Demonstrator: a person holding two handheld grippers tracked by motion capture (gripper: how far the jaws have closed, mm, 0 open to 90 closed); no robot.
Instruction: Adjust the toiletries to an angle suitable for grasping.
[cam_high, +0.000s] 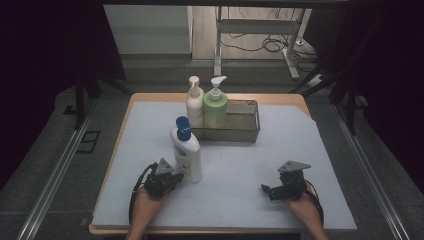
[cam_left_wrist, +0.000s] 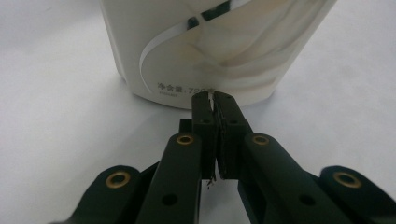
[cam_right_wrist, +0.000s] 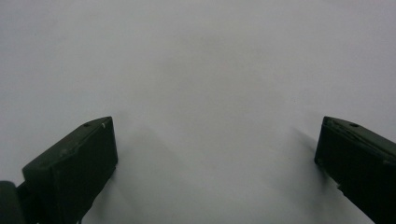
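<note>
Left gripper (cam_high: 172, 179): jaws pressed together, nothing between them. In the left gripper view the tips (cam_left_wrist: 215, 105) sit right at the base of the white bottle (cam_left_wrist: 210, 46); cannot tell if they touch it. From the high view this gripper is at the near-left of the mat, aimed toward that bottle.

Right gripper (cam_high: 272, 191): jaws spread wide, holding nothing. The right gripper view has both jaws at the frame sides with bare mat (cam_right_wrist: 210, 93) between them. It rests near-right on the mat, well apart from everything else.

White bottle with blue cap (cam_high: 186, 150): upright, standing free on the mat, just in front of the basket's left end.

Wire basket (cam_high: 245, 125): far centre of the mat, long side facing the person. Cream pump bottle (cam_high: 194, 102) and green pump bottle (cam_high: 215, 105) both upright at its left end, touching or nearly so. Right part of the basket is open.

Open room: wide bare mat between the 2 grippers and along the whole right half. Mat's near edge sits just short of the table edge (cam_high: 100, 227); wood rim shows on the left and far sides.

Count: 3 bottles (2 pump, 1 blue-capped), 1 basket, 2 grippers.
</note>
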